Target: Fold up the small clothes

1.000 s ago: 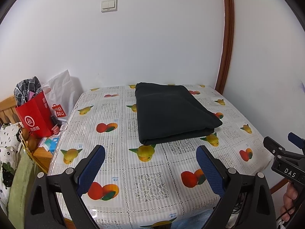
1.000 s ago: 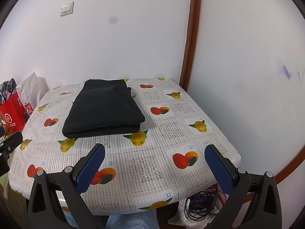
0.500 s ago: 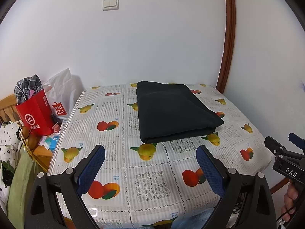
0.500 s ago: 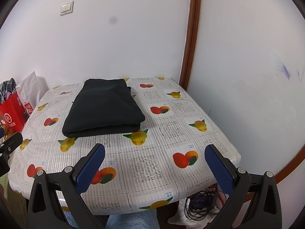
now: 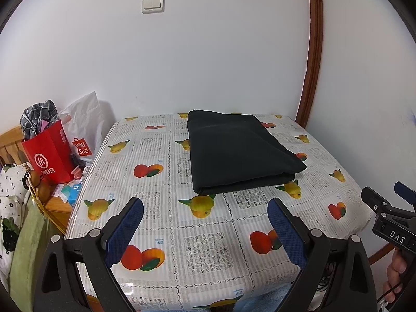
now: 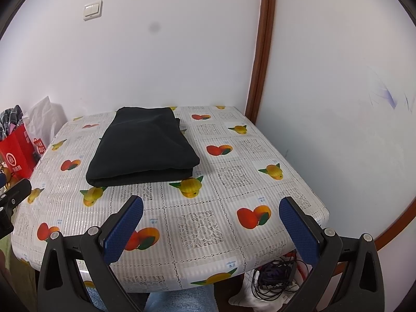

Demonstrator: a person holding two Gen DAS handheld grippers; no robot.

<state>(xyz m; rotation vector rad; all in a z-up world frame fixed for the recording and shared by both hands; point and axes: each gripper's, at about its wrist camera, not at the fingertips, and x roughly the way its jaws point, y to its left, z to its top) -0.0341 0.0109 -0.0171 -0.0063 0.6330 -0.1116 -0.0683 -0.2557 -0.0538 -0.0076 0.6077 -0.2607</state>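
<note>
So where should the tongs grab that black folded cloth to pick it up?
Probably the near right corner of the black folded cloth, coming in low from the table's near edge. There the layered edge faces the open right tongs, so one finger could slide under the stack.

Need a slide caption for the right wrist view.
Open right claw hovers before folded black garment on fruit-print table.

Folded black garment (image 5: 241, 150) lies on fruit-print table (image 5: 202, 234), left hand-held gripper (image 5: 205, 223) spread.
</note>
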